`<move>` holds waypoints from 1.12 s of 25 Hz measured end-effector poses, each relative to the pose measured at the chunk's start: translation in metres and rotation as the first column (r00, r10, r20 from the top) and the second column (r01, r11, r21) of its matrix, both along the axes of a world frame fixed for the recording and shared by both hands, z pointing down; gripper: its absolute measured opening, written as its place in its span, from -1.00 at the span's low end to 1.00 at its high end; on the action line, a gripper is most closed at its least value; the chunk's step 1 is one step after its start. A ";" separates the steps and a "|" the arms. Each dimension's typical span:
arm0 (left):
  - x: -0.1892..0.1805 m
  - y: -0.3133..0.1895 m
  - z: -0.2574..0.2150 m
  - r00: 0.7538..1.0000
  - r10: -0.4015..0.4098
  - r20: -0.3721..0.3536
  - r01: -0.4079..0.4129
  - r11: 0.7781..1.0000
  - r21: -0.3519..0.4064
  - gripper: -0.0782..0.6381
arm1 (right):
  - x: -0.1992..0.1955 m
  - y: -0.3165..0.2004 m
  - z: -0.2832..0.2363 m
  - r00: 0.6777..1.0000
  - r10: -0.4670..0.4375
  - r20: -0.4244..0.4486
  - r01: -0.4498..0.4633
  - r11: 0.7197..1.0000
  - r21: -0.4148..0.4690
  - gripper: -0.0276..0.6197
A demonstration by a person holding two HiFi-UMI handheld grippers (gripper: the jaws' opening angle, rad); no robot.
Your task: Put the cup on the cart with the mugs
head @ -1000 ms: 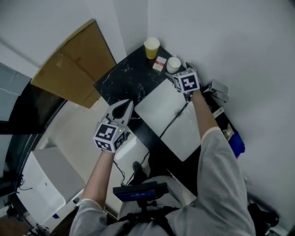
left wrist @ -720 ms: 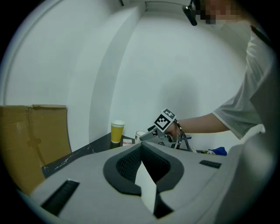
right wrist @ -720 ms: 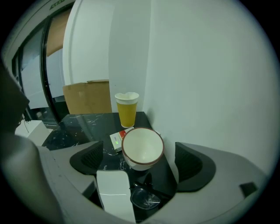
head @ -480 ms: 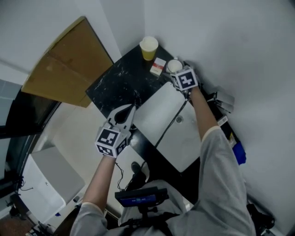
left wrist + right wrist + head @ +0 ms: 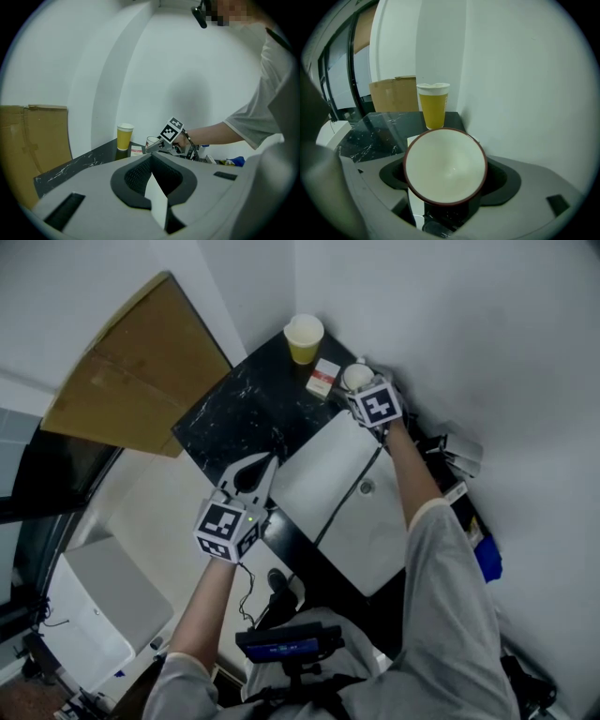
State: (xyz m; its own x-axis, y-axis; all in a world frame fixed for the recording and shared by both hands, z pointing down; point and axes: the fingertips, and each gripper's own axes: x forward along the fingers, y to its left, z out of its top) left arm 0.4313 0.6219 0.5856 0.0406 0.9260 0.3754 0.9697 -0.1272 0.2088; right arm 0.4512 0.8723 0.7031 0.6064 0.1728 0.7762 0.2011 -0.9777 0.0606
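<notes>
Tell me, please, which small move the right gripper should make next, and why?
Probably finish closing on the white cup before lifting it. The right gripper has just been closing its jaws with the cup between them, but a dark gap shows at the cup's right side, so the grip looks incomplete.

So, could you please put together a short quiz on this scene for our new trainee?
1. What stands between the jaws of the right hand-held gripper?
2. True or false: the yellow paper cup stands upright on the dark counter.
3. The left hand-held gripper holds: A) a spoon, B) nothing, C) a mug.
Key: 1. The white cup; those jaws have just been closing around it. 2. True. 3. B.
</notes>
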 end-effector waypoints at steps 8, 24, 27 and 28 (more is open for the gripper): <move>-0.003 0.002 0.002 1.000 0.010 0.001 -0.010 1.000 0.002 -0.78 | -0.004 0.006 -0.001 0.999 0.035 -0.015 -0.035 0.999 -0.008 0.38; -0.014 -0.032 -0.032 0.999 -0.012 -0.047 0.010 0.999 -0.033 -0.78 | -0.042 -0.026 -0.097 0.985 0.061 -0.164 -0.074 0.994 -0.078 0.38; -0.017 -0.047 -0.044 0.998 -0.015 -0.063 0.012 0.999 -0.042 -0.78 | -0.054 -0.045 -0.115 0.981 0.049 -0.189 -0.067 0.994 -0.090 0.38; -0.019 -0.053 -0.047 0.998 -0.016 -0.068 0.013 0.999 -0.046 -0.78 | -0.058 -0.053 -0.122 0.979 0.044 -0.197 -0.063 0.994 -0.091 0.38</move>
State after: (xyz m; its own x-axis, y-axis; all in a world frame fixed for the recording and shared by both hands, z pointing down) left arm 0.4122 0.5688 0.5386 0.0781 0.9411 0.3289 0.9800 -0.1331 0.1482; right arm 0.3928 0.8191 0.5811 0.7320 0.2773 0.6223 0.2702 -0.9567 0.1085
